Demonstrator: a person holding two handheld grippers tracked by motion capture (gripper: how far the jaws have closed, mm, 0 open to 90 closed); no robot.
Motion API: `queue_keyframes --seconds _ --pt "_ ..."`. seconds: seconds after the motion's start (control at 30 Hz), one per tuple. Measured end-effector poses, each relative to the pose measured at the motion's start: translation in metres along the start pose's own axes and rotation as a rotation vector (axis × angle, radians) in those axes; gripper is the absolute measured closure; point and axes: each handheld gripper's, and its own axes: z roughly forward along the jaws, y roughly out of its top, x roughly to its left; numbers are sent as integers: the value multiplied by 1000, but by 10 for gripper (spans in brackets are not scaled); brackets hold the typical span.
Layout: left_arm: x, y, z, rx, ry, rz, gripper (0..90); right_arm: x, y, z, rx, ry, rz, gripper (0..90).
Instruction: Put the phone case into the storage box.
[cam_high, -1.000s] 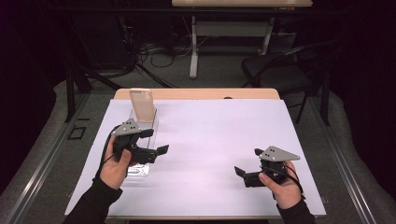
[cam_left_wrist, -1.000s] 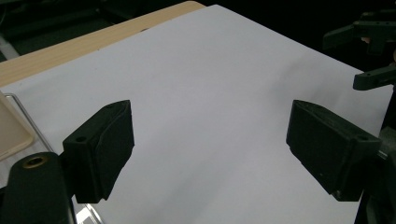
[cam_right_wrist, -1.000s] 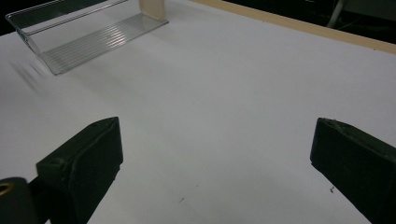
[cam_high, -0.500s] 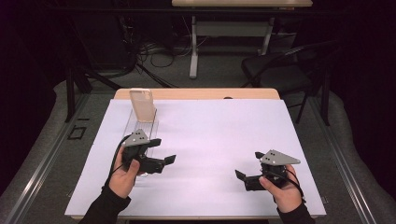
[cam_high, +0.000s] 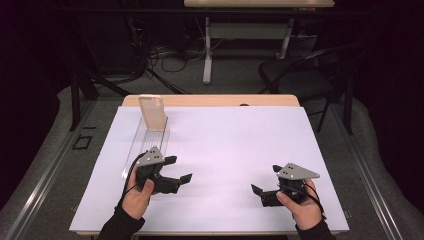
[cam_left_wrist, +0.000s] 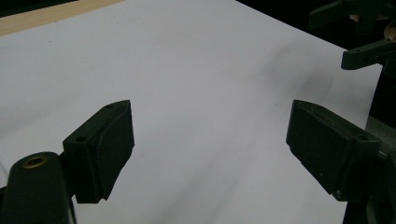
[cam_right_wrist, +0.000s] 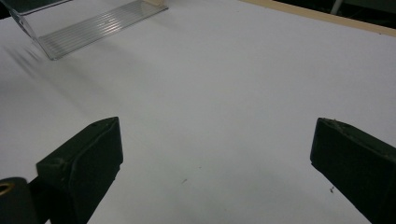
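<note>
Left gripper (cam_high: 176, 170) and right gripper (cam_high: 261, 192) both spread, empty; clear ribbed rack (cam_high: 145, 145) w/ upright beige card (cam_high: 152, 112) lies just beside left gripper; approach rack low & slow

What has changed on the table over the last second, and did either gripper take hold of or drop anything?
The left gripper drew back toward the person along the clear ribbed rack and now sits at its near end, fingers open and empty. Nothing was taken hold of or let go. The right gripper kept its place, open, and the pale block stayed upright at the rack's far end.
</note>
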Motion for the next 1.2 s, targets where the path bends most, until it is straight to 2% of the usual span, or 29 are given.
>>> queue_keyframes --seconds 0.3,0.63,1.0,1.2 --pt "0 -11 4 -26 -2 -6 157 -1 -7 3 10 3 6 23" --pt "1 -21 7 -31 5 3 157 0 -14 6 -2 -7 4 23" --pt "4 -29 7 -58 13 5 157 1 -20 8 -20 -15 14 23" --pt "5 -31 9 -62 9 9 157 4 -23 10 -28 -19 -10 23"
